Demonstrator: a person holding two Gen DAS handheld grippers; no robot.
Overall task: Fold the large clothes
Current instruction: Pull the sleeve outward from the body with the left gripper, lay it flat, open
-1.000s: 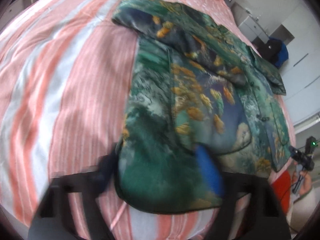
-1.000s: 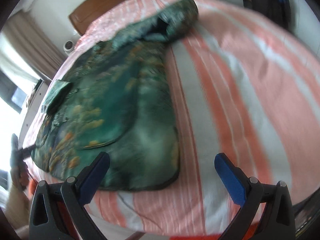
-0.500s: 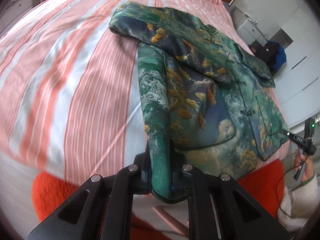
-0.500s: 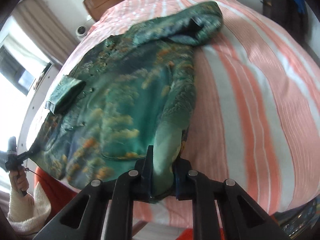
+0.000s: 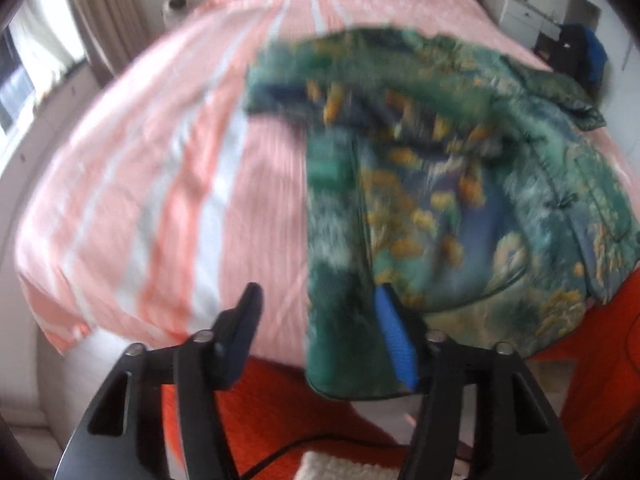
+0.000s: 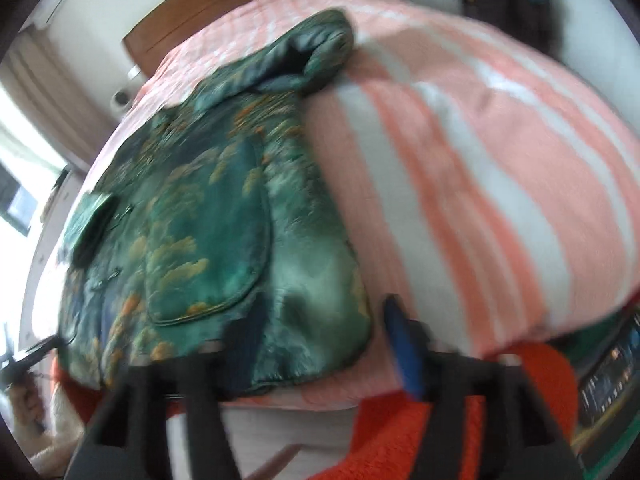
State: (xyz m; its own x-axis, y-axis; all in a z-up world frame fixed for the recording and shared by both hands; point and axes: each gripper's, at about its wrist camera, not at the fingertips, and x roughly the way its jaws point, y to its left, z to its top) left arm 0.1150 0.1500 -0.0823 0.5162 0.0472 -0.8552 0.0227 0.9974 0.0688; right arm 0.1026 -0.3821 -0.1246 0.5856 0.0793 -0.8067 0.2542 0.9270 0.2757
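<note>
A green satin jacket (image 5: 440,200) with gold and blue patterns lies spread on the striped bed, one sleeve folded across its chest. In the left wrist view my left gripper (image 5: 320,332) has its jaws opening. The jacket's near hem corner hangs between them beside the blue pad (image 5: 394,344), and the other finger (image 5: 244,320) stands clear of the cloth. In the right wrist view the jacket (image 6: 208,220) shows its other hem corner between the jaws of my right gripper (image 6: 324,340). These jaws are opening too, and neither pad presses the cloth. Both views are blurred.
A pink and white striped cover (image 5: 160,200) spans the bed (image 6: 480,160) up to a wooden headboard (image 6: 192,20). Orange-red fabric (image 5: 300,412) fills the space below the bed's near edge. White drawers and a dark bag (image 5: 576,52) stand at the far right. Curtains (image 5: 100,12) hang on the left.
Half a second ago both grippers were shut on the jacket's near hem corners. Now both stand apart and the hem lies loose at the bed's edge. The left view has pulled back and up.
</note>
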